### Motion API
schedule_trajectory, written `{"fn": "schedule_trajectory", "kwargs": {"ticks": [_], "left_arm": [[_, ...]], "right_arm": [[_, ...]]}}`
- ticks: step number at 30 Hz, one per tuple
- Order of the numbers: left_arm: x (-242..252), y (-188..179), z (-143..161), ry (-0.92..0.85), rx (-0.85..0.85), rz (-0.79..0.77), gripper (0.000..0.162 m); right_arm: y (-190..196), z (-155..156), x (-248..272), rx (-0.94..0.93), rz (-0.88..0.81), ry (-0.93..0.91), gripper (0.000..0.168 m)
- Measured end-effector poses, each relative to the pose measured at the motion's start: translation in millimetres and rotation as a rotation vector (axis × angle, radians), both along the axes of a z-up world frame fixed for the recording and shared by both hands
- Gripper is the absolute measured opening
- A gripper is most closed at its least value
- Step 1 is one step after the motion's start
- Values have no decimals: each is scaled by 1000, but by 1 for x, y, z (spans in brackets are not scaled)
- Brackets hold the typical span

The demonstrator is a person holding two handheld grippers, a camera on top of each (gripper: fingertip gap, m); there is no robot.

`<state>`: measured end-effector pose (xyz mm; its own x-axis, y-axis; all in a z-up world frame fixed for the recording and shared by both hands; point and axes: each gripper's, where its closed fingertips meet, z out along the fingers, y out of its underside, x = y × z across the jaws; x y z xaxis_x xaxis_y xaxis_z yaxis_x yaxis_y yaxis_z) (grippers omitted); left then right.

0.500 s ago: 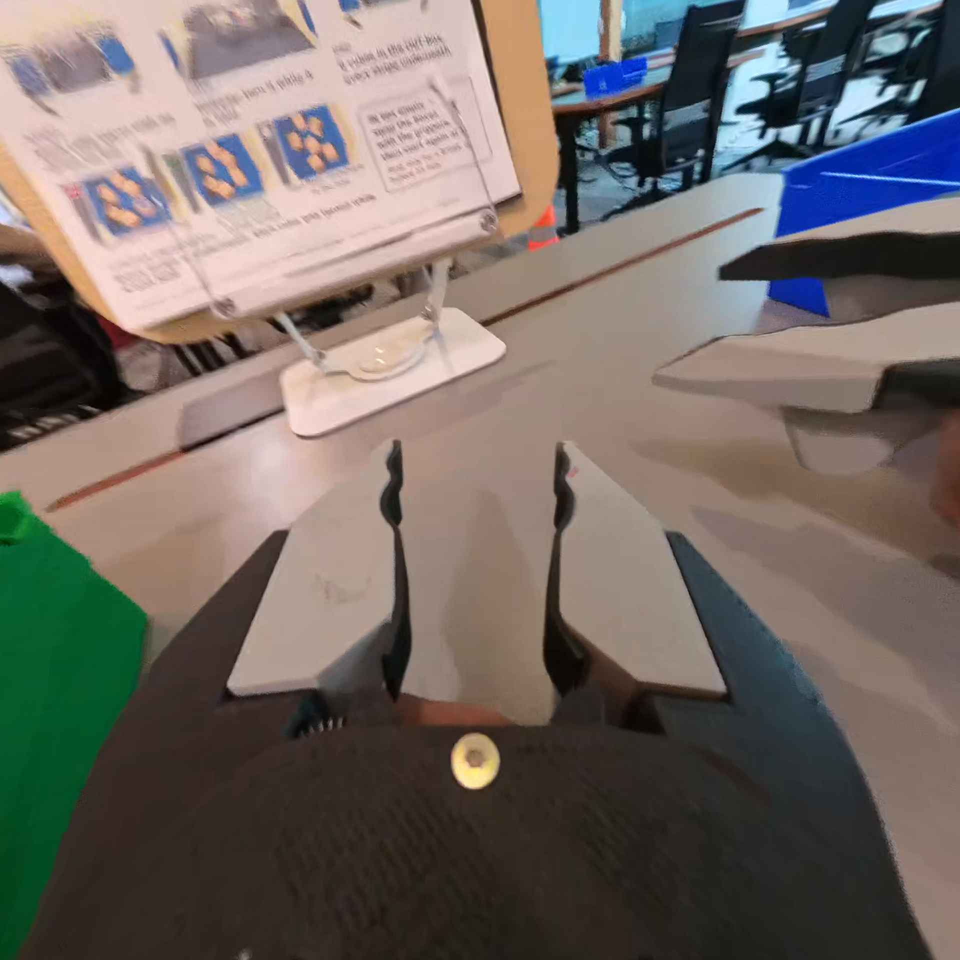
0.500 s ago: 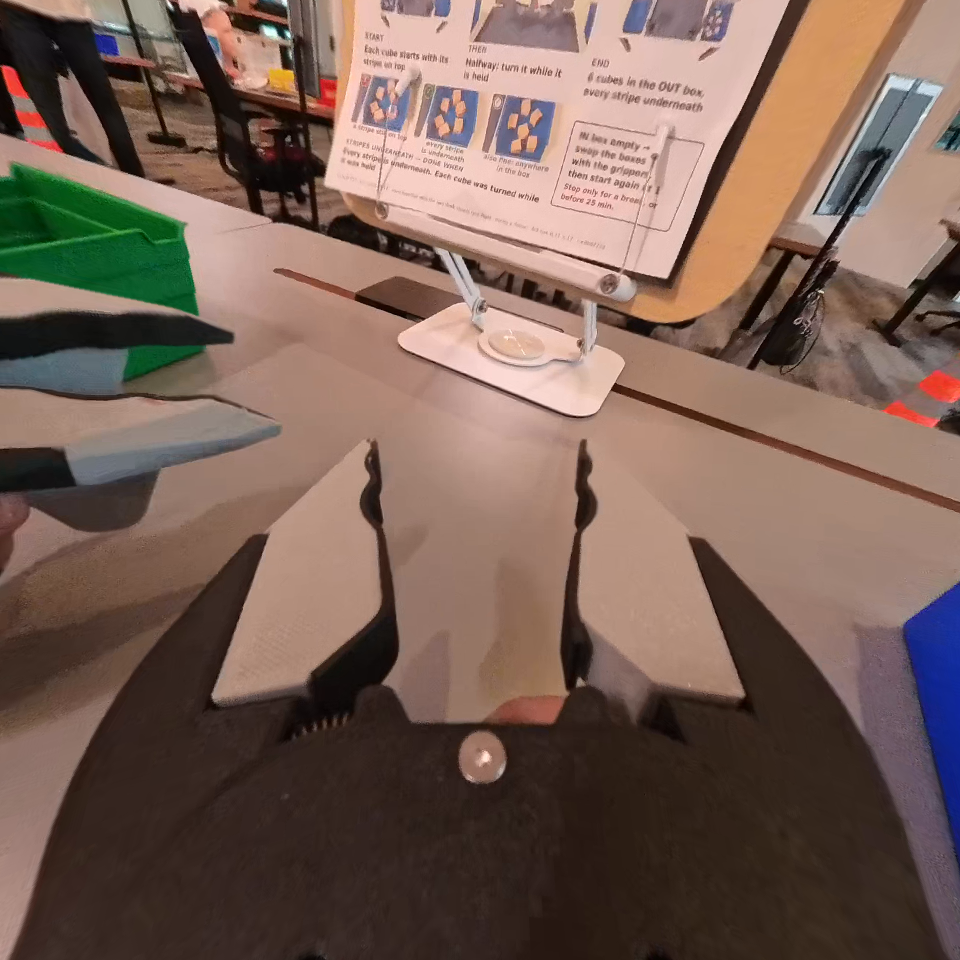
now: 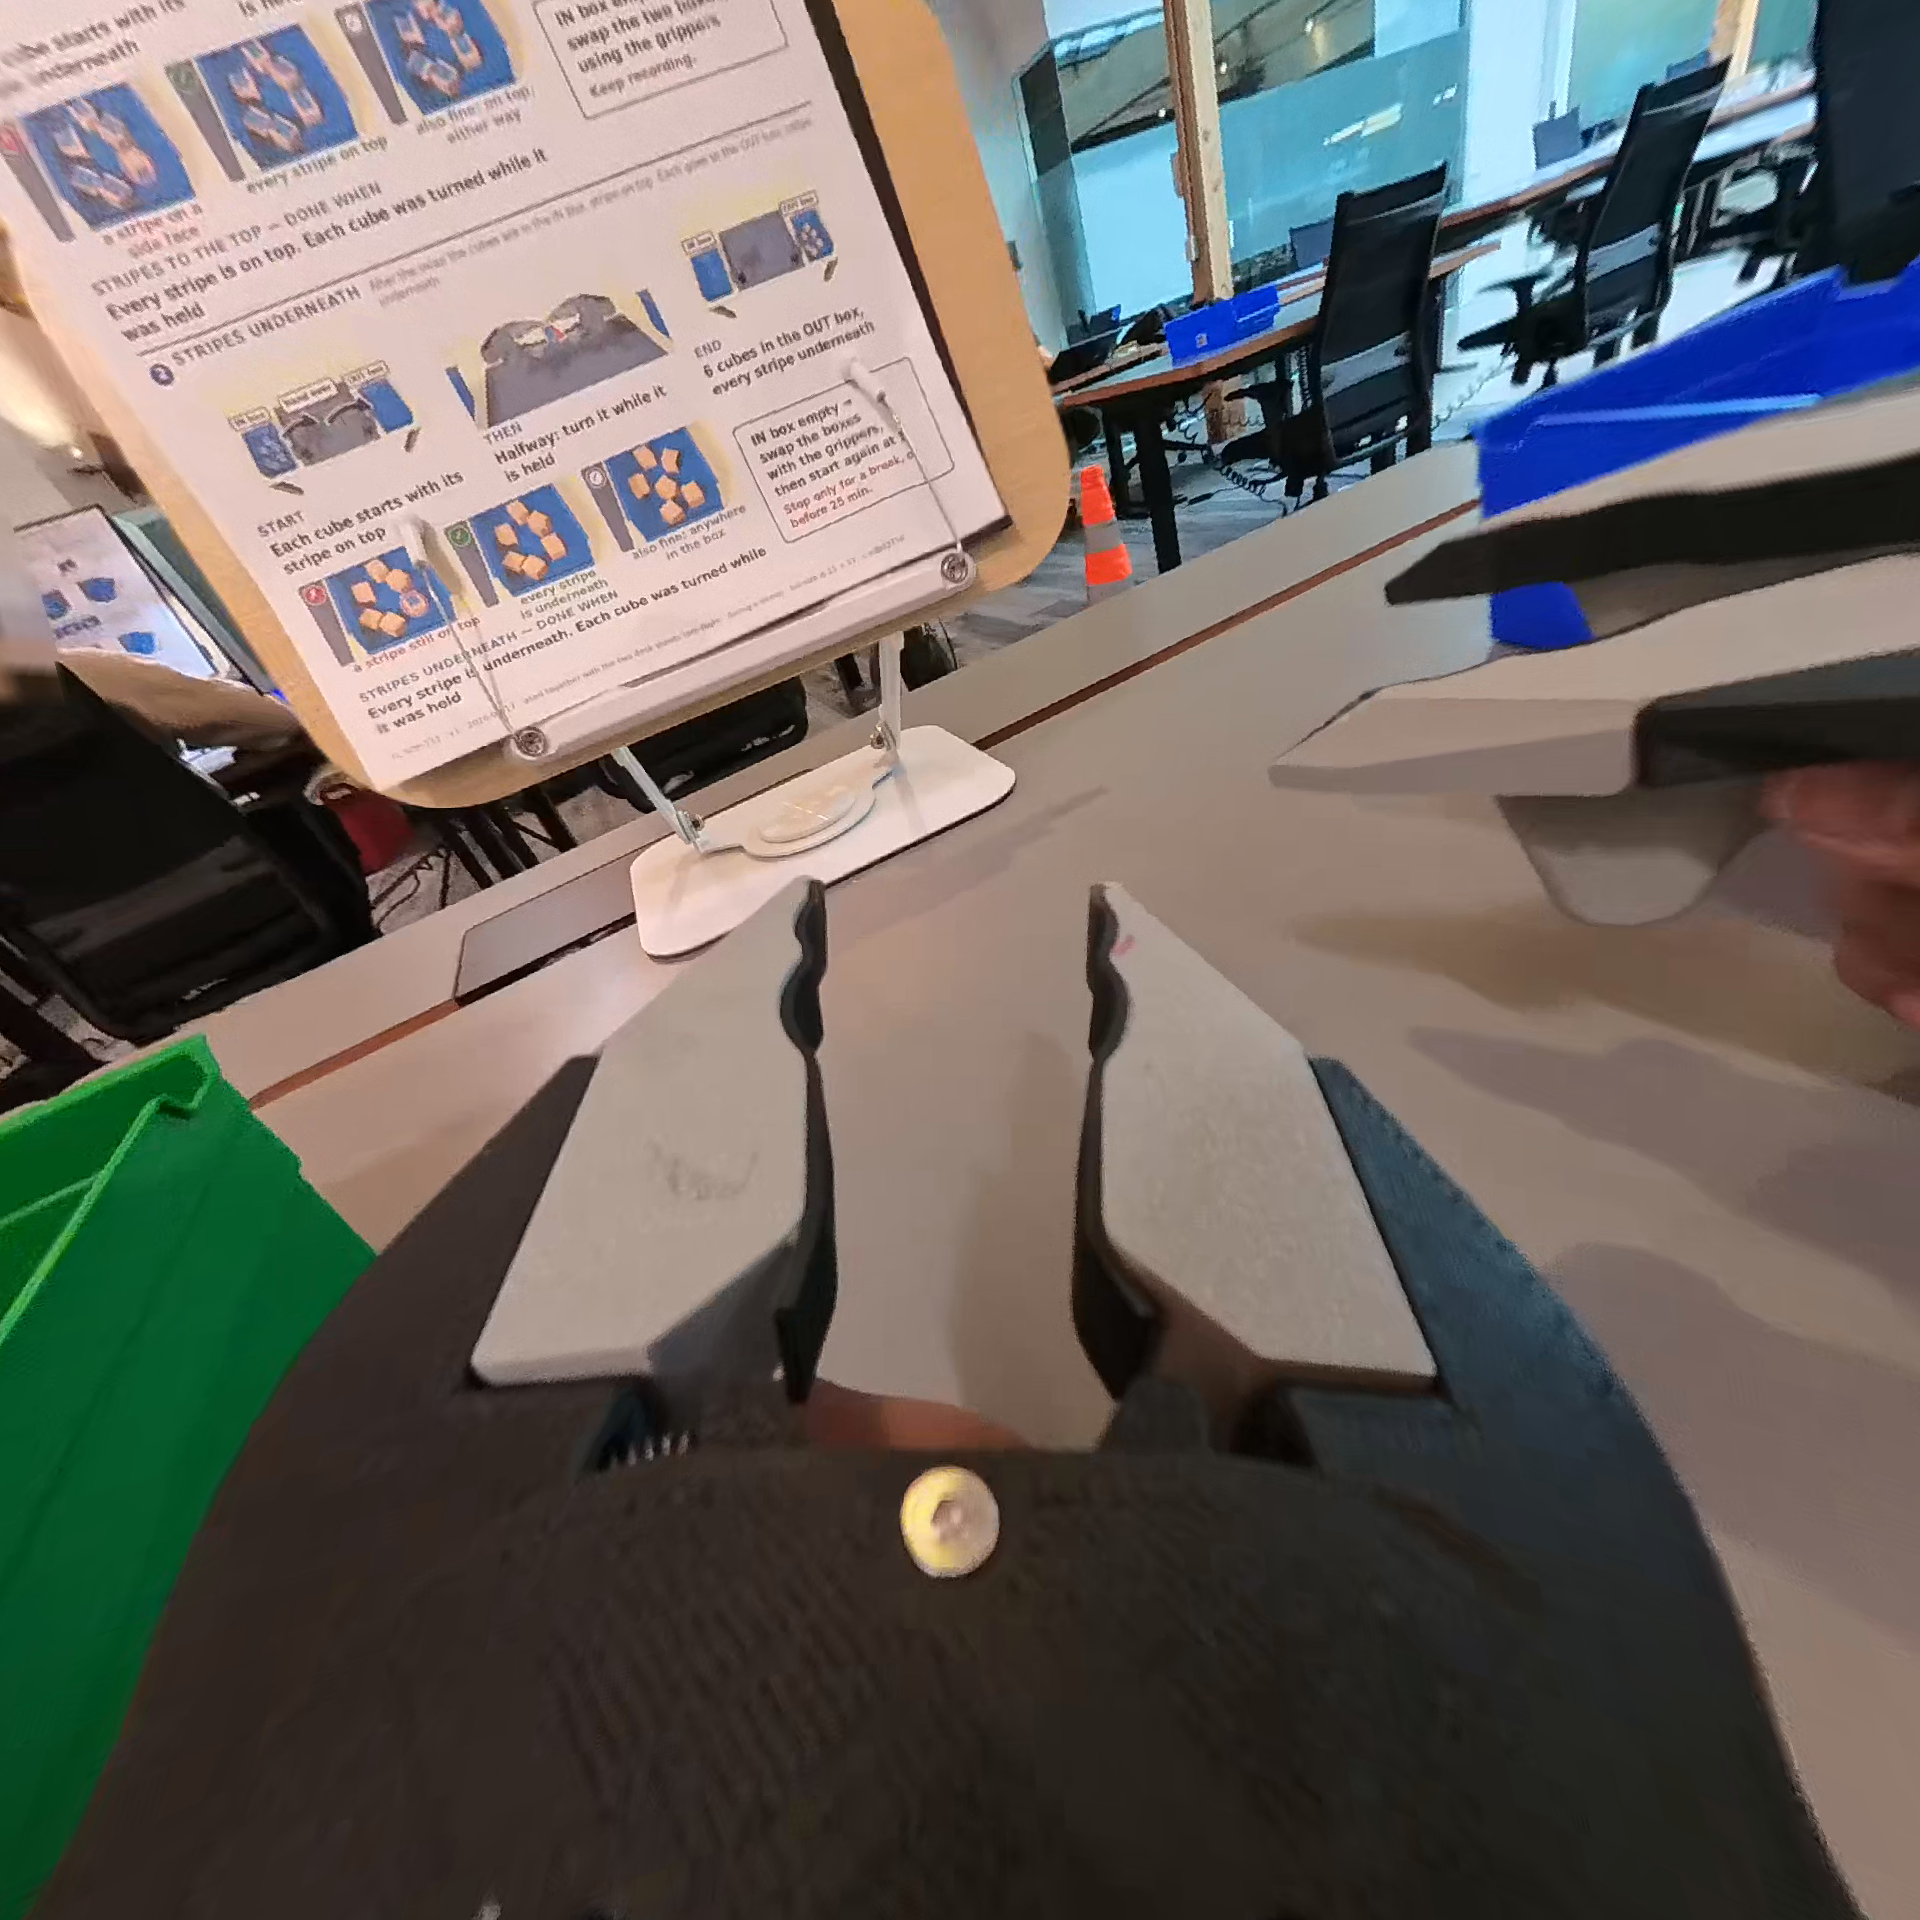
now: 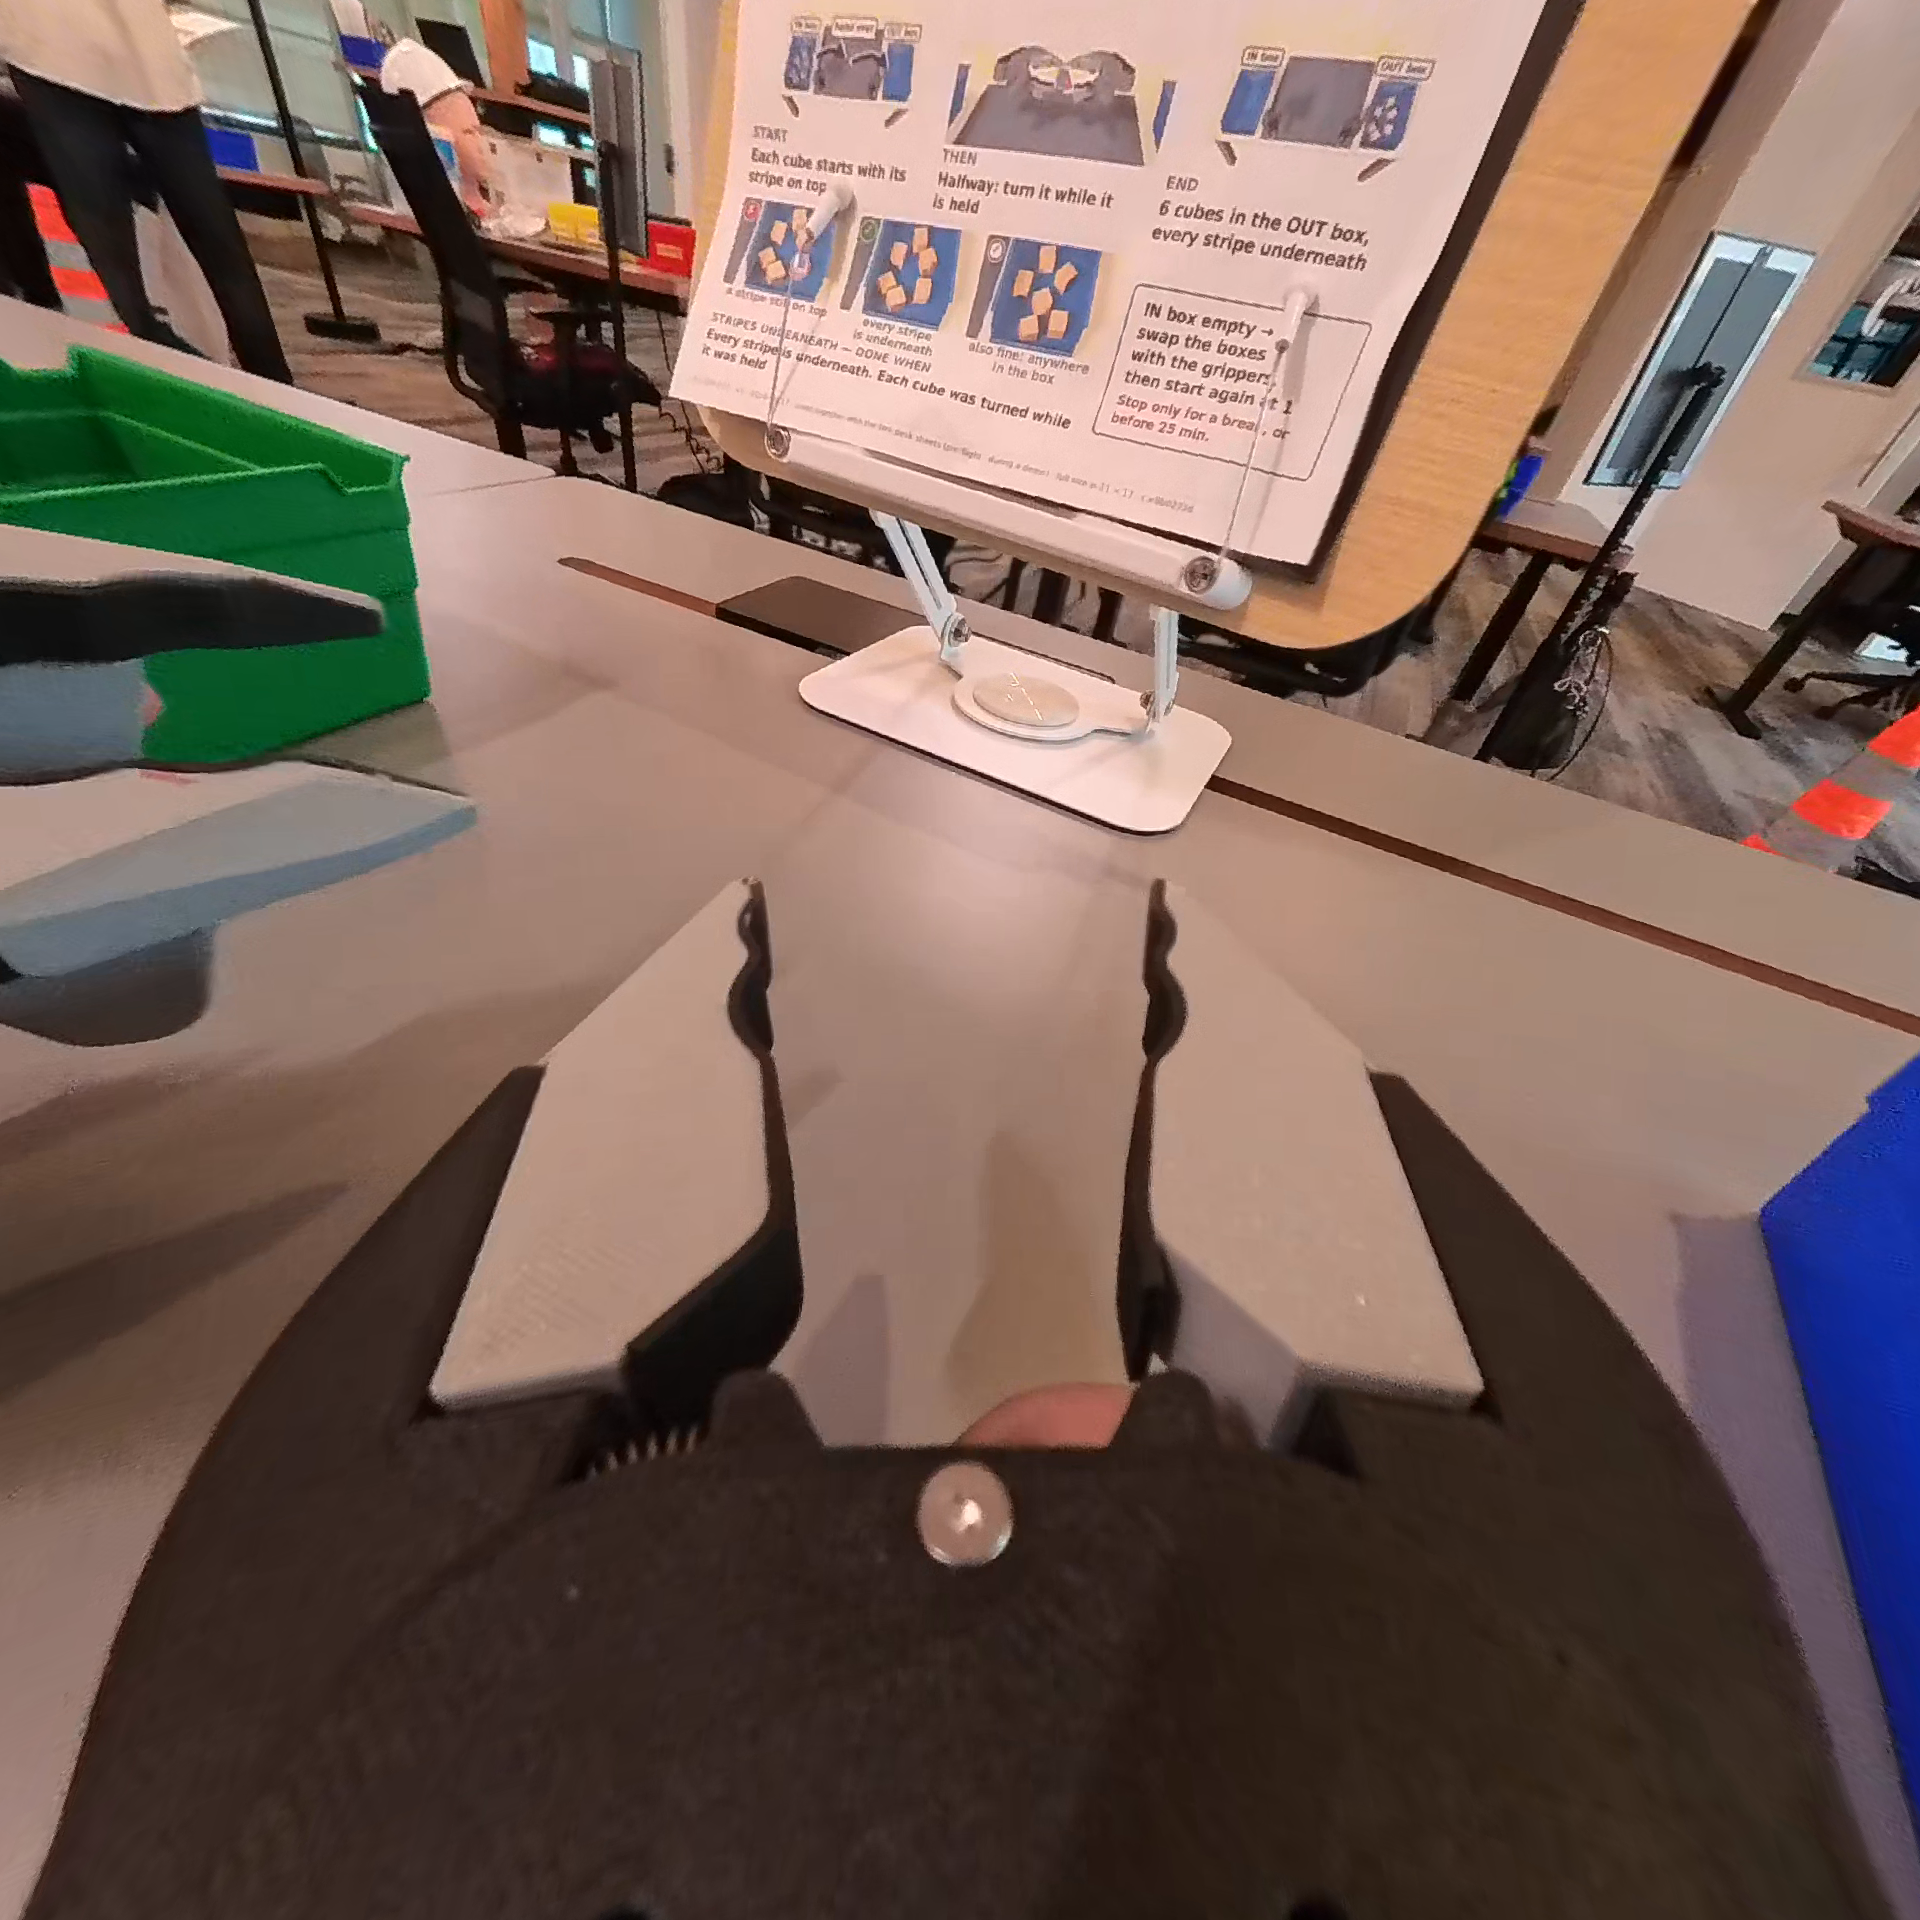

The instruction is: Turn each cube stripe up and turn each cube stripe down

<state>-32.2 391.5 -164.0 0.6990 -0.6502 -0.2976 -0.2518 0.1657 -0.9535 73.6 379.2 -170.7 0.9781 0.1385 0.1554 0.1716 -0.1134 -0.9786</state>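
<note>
Green plastic bin (image 3: 156, 1351): cut by the left edge in the left wrist view, interior mostly out of sight; in the right wrist view its near wall sits partly behind the other tool's dark finger.
Blue plastic box (image 4: 1860, 1382): only a corner inside the right edge, contents hidden.
Printed instruction sheet on its white stand (image 3: 499, 343): top cropped in both views.
Right tool (image 3: 1558, 665): blurred, body cut by the right edge.
No cubes visible; stripe orientation cannot be told.
</note>
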Motion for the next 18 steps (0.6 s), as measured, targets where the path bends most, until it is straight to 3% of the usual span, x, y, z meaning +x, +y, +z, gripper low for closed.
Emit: {"fn": "schedule_trajectory", "kwargs": {"ticks": [3, 6, 10, 13, 18], "left_arm": [[-19, -25, 27, -29, 44, -8, 48], [-72, -33, 72, -17, 137, 69, 44], [-162, -6, 98, -19, 31, 152, 41], [-225, 30, 65, 47, -189, 238, 51], [-259, 40, -19, 112, -626, 129, 51]], "right_arm": [[-3, -2, 0, -13, 17, 36, 70], [-2, -3, -5, -23, 41, 51, 70], [-2, -5, -17, -39, 69, 8, 68], [-5, -3, -24, -26, 75, -51, 68], [-6, -4, -29, -24, 79, -84, 67]]}}
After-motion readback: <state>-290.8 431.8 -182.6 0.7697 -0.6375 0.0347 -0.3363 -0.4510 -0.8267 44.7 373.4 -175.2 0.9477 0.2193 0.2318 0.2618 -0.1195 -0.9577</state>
